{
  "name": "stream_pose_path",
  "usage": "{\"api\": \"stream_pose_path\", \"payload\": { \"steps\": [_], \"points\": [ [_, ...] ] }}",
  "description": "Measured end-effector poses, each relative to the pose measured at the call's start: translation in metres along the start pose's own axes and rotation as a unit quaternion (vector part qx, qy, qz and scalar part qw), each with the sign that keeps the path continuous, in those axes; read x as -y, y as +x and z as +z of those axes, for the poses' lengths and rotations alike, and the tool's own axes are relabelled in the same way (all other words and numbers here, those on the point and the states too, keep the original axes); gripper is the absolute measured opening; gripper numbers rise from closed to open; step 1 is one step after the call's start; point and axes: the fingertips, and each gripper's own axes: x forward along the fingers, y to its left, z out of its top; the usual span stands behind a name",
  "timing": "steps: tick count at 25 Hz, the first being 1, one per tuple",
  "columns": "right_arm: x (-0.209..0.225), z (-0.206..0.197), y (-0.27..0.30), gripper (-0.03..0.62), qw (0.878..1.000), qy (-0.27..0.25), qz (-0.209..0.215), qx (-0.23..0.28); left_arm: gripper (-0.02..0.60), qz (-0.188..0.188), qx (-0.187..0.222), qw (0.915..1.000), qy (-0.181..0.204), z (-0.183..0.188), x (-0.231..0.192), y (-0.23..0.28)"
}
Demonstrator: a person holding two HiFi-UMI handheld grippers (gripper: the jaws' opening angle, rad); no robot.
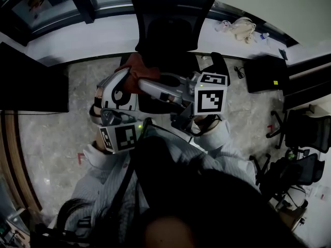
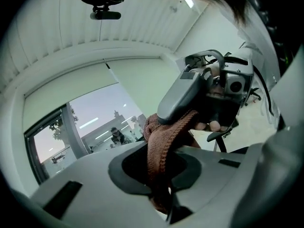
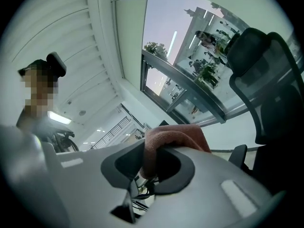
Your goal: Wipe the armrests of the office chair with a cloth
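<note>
I hold a red-brown cloth (image 1: 135,68) in front of the black office chair (image 1: 170,19), between both grippers. My left gripper (image 1: 129,75) points up at the cloth from the left. In the left gripper view the cloth (image 2: 164,141) runs down into the gap of the left gripper (image 2: 159,186), which is shut on it. My right gripper (image 1: 144,85) reaches in from the right and grips the same cloth (image 3: 173,137), bunched over the right gripper (image 3: 147,167). One black armrest (image 1: 220,62) shows right of the grippers, apart from the cloth; the chair seat is hidden behind them.
A dark desk (image 1: 31,81) stands at the left. A white window ledge (image 1: 103,35) with a pale bag (image 1: 240,27) runs behind the chair. A black case (image 1: 264,74) lies on the floor at the right, with more chairs (image 1: 305,133) beyond it.
</note>
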Motion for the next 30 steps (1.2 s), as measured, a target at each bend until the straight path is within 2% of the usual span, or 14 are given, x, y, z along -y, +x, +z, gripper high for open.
{"api": "stream_pose_path", "payload": {
  "steps": [3,5,7,8,9,10,11,12,13,15,18,24,26,30],
  "points": [
    [0.005,0.006,-0.008,0.055,1.000,-0.005,0.001,0.007,0.043,-0.015,-0.016,0.9993,-0.031,-0.012,-0.001,0.005],
    [0.012,0.015,-0.021,0.058,0.999,-0.032,-0.024,0.019,0.043,-0.024,-0.038,0.9942,-0.097,-0.023,-0.006,0.008],
    [0.023,0.025,-0.036,0.057,0.991,-0.105,-0.082,0.032,0.043,-0.027,-0.069,0.9803,-0.183,-0.042,-0.014,0.008],
    [0.028,0.030,-0.043,0.057,0.978,-0.162,-0.123,0.040,0.043,-0.028,-0.081,0.9708,-0.224,-0.052,-0.018,0.007],
    [0.033,0.034,-0.049,0.033,0.957,-0.229,-0.169,0.045,0.043,-0.029,-0.090,0.9611,-0.260,-0.059,-0.022,0.006],
    [0.039,0.036,-0.053,0.003,0.930,-0.296,-0.215,0.044,0.043,-0.028,-0.094,0.9521,-0.290,-0.064,-0.025,0.005],
    [0.045,0.035,-0.056,0.002,0.901,-0.349,-0.254,0.037,0.043,-0.026,-0.096,0.9442,-0.314,-0.068,-0.028,0.004],
    [0.051,0.031,-0.057,0.002,0.880,-0.381,-0.283,0.029,0.044,-0.023,-0.097,0.9379,-0.332,-0.070,-0.030,0.002],
    [0.055,0.027,-0.056,0.002,0.870,-0.393,-0.297,0.027,0.043,-0.019,-0.096,0.9338,-0.344,-0.072,-0.032,0.001],
    [0.060,0.019,-0.051,0.002,0.872,-0.387,-0.298,0.038,0.043,-0.013,-0.094,0.9320,-0.350,-0.073,-0.035,-0.001],
    [0.062,0.016,-0.046,0.002,0.876,-0.375,-0.300,0.053,0.043,-0.012,-0.092,0.9346,-0.343,-0.072,-0.038,-0.004],
    [0.063,0.015,-0.050,0.001,0.865,-0.371,-0.330,0.077,0.043,-0.021,-0.086,0.9390,-0.332,-0.073,-0.040,-0.005],
    [0.067,0.013,-0.058,0.001,0.861,-0.366,-0.344,0.085,0.043,-0.032,-0.078,0.9405,-0.329,-0.072,-0.036,0.000],
    [0.077,0.007,-0.093,0.000,0.849,-0.343,-0.388,0.107,0.044,-0.084,-0.081,0.9411,-0.317,-0.065,-0.009,0.012]
  ]
}}
